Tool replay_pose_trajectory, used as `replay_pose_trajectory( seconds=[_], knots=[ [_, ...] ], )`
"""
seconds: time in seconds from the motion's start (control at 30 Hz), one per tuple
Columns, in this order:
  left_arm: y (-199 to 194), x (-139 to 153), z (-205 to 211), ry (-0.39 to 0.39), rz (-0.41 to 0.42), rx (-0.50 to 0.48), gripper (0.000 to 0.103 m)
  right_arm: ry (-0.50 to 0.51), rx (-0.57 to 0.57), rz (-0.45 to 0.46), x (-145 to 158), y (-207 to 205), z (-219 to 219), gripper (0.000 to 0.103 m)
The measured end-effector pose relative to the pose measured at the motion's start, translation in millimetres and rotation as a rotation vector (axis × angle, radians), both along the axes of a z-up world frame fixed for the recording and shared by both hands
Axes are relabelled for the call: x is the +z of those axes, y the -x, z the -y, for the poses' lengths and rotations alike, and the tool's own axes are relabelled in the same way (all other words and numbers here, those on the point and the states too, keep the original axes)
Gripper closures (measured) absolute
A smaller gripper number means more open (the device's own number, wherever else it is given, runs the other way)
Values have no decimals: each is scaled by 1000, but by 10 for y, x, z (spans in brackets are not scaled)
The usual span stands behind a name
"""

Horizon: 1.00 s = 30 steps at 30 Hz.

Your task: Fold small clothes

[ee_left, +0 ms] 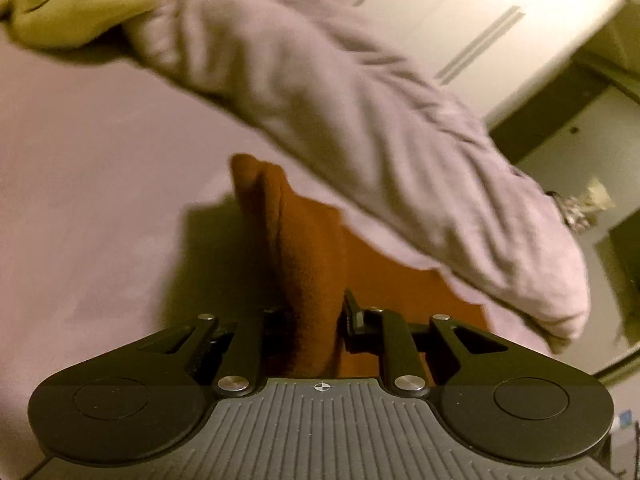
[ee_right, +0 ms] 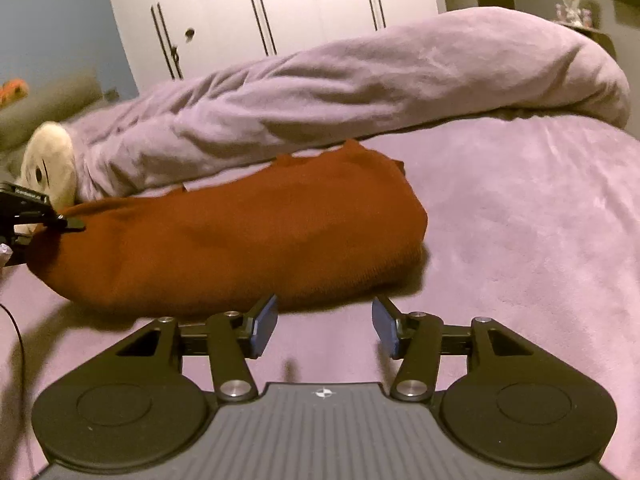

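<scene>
While the left hand-held gripper pinches one end of the rust garment, lying bunched mid-bed beside a rolled blanket, the right hand-held gripper hangs wide, empty; folding seems barely begun.

One rust garment, ahead of the right claw and clamped in the left claw. One rolled lilac blanket beyond it. One cream plush toy, far left of the right claw. One wardrobe with four handle pairs. Two claws.
</scene>
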<state>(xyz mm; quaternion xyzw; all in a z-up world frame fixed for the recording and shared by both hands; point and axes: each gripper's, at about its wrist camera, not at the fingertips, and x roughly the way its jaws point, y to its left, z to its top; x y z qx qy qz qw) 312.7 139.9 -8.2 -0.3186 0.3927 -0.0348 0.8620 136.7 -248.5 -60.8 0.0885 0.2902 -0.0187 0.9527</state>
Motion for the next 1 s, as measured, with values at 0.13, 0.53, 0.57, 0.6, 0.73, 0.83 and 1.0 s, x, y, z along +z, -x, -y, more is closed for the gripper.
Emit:
replay_pose_trajectory(
  seconds=[0.13,0.53,0.57,0.6,0.73,0.83,1.0],
  knots=[
    [-99,240,616,-24,49,-110,83,-23,-1,23,40,46,20,51],
    [-141,-186,2090,-142,-28,-386,59,-38,-26,29,74,180,262,49],
    [-3,-95,2045,-131,24,-394,50,-36,-23,30,80,191,279,49],
    [117,-7,1995,-127,61,-390,47,-33,-18,33,87,202,296,48],
    [534,281,1583,-156,161,-279,35,-33,-6,30,58,171,305,47],
    [543,262,1244,-301,126,-128,35,-46,9,35,52,89,217,47],
    [317,-68,959,-343,-21,-42,36,-41,57,60,126,-51,-32,47]
  ],
)
